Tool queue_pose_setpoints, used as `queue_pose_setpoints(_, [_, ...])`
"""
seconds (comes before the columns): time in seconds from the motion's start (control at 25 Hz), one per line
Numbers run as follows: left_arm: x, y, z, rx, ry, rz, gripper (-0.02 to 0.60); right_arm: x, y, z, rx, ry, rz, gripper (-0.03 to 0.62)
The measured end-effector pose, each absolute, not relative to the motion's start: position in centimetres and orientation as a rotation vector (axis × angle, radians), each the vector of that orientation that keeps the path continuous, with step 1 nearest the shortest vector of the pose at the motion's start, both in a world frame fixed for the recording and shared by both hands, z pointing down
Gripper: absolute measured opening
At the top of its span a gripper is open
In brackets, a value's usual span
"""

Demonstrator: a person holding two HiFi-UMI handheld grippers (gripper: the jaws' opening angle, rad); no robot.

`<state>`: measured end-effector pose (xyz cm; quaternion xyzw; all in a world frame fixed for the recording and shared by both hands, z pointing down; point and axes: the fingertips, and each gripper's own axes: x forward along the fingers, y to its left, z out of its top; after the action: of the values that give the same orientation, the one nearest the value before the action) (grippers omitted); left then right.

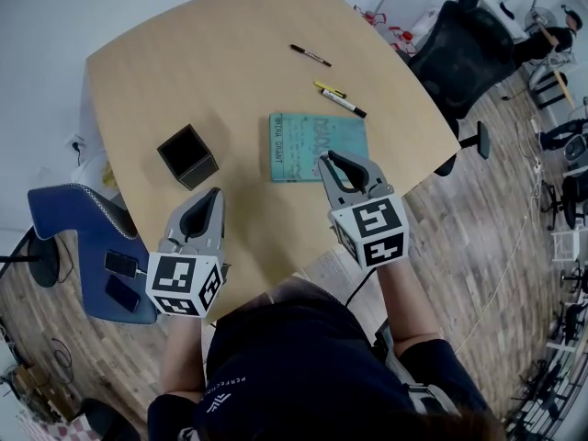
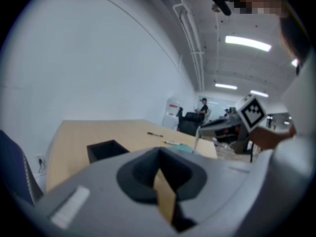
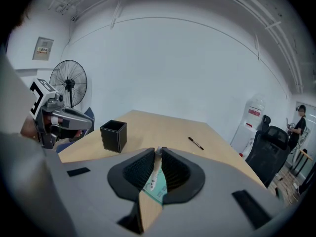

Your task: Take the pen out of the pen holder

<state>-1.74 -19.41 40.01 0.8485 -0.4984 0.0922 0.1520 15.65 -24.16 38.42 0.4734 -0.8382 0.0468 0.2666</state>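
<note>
1. Wooden table (image 1: 184, 72) is mostly bare. Its near edge runs under both grippers, and a blue chair (image 1: 83, 219) crowds the left corner.
2. The pen holder (image 1: 187, 155) stands left of centre and looks empty. A dark pen (image 1: 310, 55) and a marker (image 1: 340, 100) lie well apart from it, on the far side.
3. The left gripper (image 1: 214, 194) sits just in front of the holder, and the right gripper (image 1: 329, 159) has its tips over the notebook (image 1: 317, 145). Both have their jaws clenched on nothing.
4. The removal seems already done, so no grasp looks needed next. There is open room ahead of both grippers.
</note>
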Motion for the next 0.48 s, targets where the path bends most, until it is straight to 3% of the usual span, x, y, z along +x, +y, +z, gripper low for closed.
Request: queue_pose_setpoints(0.48, [-2.49, -18.85, 39.40, 2.425, -1.475, 0.256, 0.005, 14.98, -23.44, 38.01, 1.257, -2.289, 0.104, 0.040])
